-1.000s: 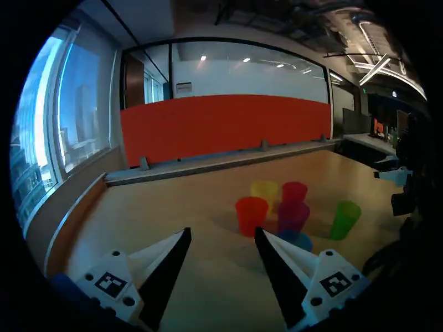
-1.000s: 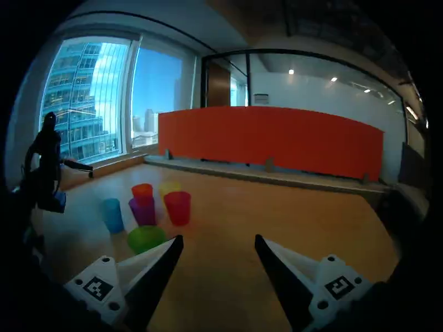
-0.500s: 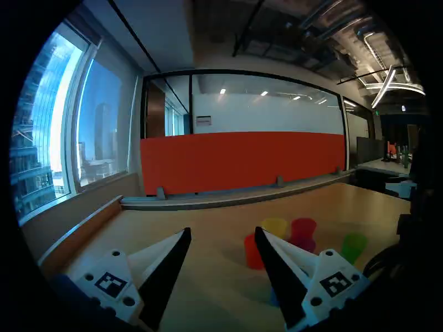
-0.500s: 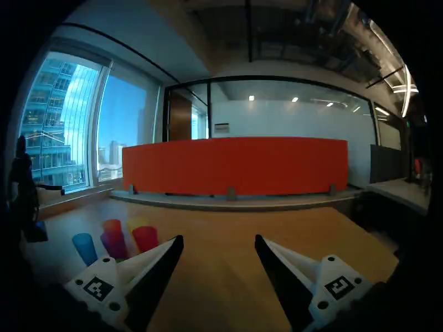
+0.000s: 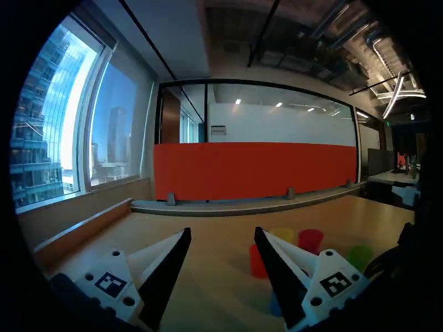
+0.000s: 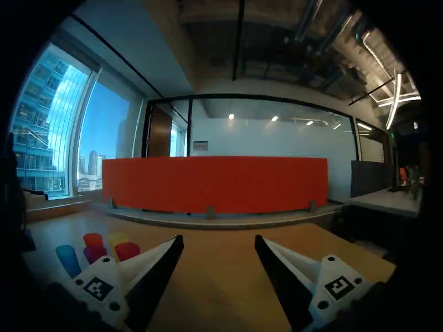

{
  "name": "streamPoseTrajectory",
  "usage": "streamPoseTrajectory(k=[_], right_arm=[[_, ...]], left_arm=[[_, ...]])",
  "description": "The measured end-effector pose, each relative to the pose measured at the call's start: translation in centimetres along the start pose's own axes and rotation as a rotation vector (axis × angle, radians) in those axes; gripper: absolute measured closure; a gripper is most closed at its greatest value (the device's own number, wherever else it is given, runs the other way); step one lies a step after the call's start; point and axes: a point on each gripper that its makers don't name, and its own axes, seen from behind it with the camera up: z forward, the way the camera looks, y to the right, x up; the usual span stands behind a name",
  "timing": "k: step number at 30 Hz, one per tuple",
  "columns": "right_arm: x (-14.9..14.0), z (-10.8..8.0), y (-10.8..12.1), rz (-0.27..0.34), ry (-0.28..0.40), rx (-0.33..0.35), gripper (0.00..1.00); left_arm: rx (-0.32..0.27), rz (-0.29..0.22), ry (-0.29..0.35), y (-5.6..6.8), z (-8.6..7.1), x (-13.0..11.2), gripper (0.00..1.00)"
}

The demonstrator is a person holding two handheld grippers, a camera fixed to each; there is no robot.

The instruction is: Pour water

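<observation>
Cups of translucent coloured plastic stand upright in a tight cluster on the pale wooden table [image 5: 343, 213]; we cannot tell whether any of them holds water. In the left gripper view we see them low and right of centre. An orange cup [image 5: 255, 263] and a blue cup [image 5: 273, 305] are partly hidden behind one finger of the left gripper [image 5: 221, 231]. A yellow cup [image 5: 283, 234] and a red cup [image 5: 310, 240] show just past that finger, and a green cup [image 5: 360, 256] stands farther right.

In the right gripper view the cluster sits at the lower left, beside one finger of the right gripper [image 6: 219, 238]. There we see the blue cup [image 6: 68, 260] outermost, then the orange cup [image 6: 93, 239], a purple cup [image 6: 93, 254], the yellow cup [image 6: 117, 239] and the red cup [image 6: 127, 250].

Both grippers have their jaws spread wide apart, with bare tabletop between the fingers. Neither holds or touches anything, and the cups lie to the side of each gap. Behind the table runs a long orange partition [image 5: 255, 169], with tall windows [image 5: 61, 138] to the left.
</observation>
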Motion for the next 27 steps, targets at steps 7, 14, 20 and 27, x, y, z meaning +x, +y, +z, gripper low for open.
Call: streamPoseTrajectory(k=[7,14,20,27], right_arm=[[0.6,-0.1,0.1,0.007,0.002,-0.003,0.01],[1.0,0.0,0.3,0.035,-0.007,-0.003,0.01],[1.2,-0.2,0.4,0.041,-0.010,-0.009,0.00],[1.5,-0.2,0.2,0.041,-0.013,-0.017,0.01]], left_arm=[[0.018,0.013,0.040,0.2,0.0,0.8,0.16],[0.035,0.043,0.056,0.6,-0.1,0.3,0.16],[0.050,0.051,0.067,0.6,0.0,-0.8,0.16],[0.052,0.008,0.064,0.1,0.0,-2.6,0.16]])
